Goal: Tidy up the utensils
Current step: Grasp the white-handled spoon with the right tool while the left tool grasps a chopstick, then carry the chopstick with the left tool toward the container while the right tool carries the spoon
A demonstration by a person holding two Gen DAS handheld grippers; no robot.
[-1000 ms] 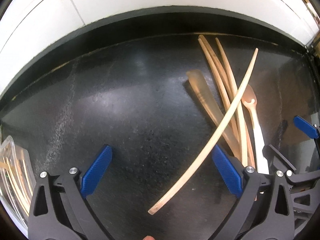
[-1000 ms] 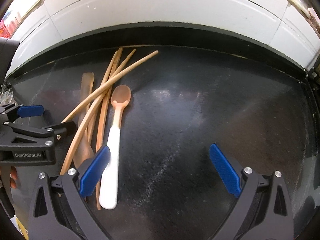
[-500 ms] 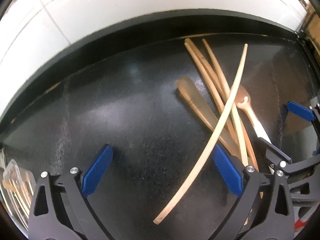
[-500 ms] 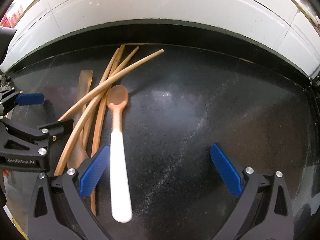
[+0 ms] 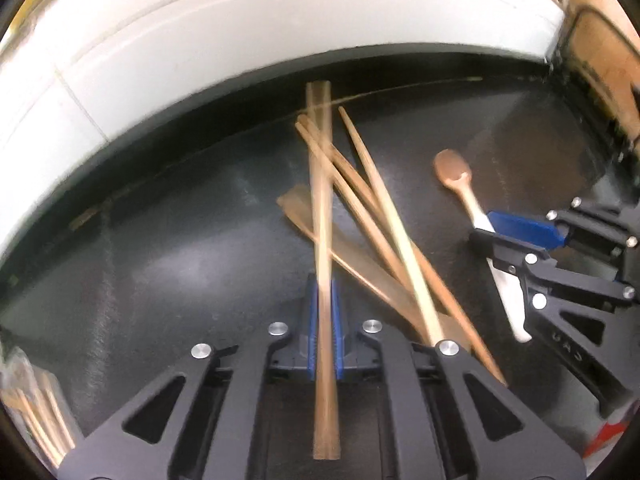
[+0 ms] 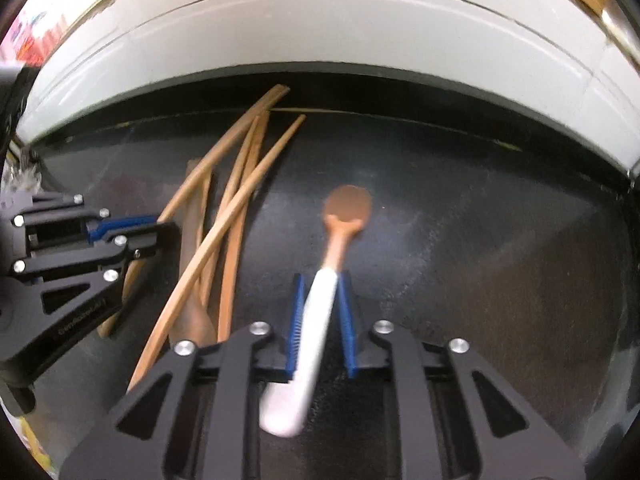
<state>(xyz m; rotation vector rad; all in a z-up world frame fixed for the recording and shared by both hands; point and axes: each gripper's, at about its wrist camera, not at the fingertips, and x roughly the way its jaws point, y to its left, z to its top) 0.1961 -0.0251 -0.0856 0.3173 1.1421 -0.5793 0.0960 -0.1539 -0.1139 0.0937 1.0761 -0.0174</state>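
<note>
Chopstick (image 5: 323, 240) clamped upright at frame centre in the left gripper (image 5: 324, 328), spoon (image 6: 320, 320) between the right gripper's (image 6: 320, 324) closing jaws, loose chopsticks (image 6: 236, 216) piled left on the dark tabletop (image 6: 480, 260).

Spoon (image 5: 460, 184) right of chopsticks (image 5: 376, 204) — both on counter (image 5: 160, 240).

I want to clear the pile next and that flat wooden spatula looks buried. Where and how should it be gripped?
Probably by the spatula's broad flat end, the one part clear of the chopsticks crossing its shaft. Come from above on the pile's left, pads across its narrow width. It lies flat on the dark counter, so the edges are all there is to pinch.
</note>
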